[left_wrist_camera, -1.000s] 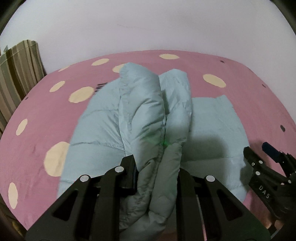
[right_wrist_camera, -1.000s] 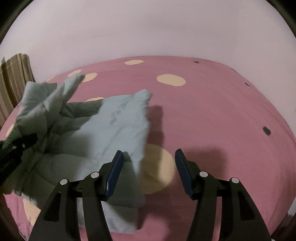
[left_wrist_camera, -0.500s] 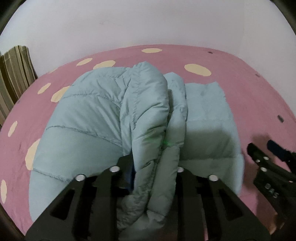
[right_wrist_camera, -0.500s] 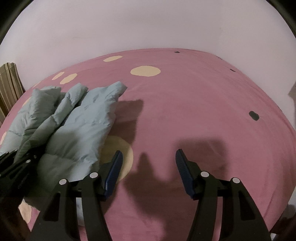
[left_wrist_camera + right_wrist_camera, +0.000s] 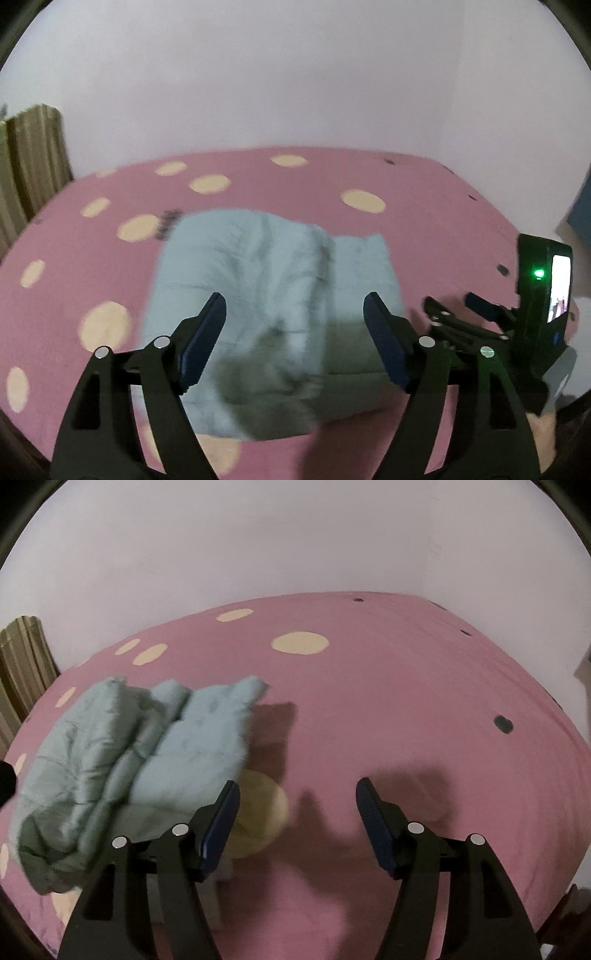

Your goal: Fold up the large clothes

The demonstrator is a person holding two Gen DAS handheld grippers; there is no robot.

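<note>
One bed [image 5: 424,229] filled the lower part of both views, covered in a pink sheet printed with cream dots and a few small dark dots; roughly ten cream dots could be counted in the left wrist view, though motion blur made the tally uncertain. One plain pale wall [image 5: 295,81] stood behind it. One striped curtain [image 5: 29,162], in brown and olive bands, hung at the far left edge.

One garment was present: a pale blue-green quilted jacket [image 5: 266,295], lying folded in a thick bundle on the sheet, left of centre on the bed. In the right wrist view the same jacket [image 5: 147,746] lay to the left of the gripper, one edge overlapping a large cream dot. It rested on the bed alone and was not held.

Two grippers were observed. The left gripper [image 5: 295,343] was above the jacket with its jaws spread wide; they had just been opening, and nothing was between the two blue pads [image 5: 205,339]. The right gripper [image 5: 295,823] was over bare pink sheet, jaws likewise well apart and widening slightly, holding nothing. In the left wrist view the right gripper [image 5: 458,314] appeared at the right edge, carrying one lit screen and one green light.
</note>
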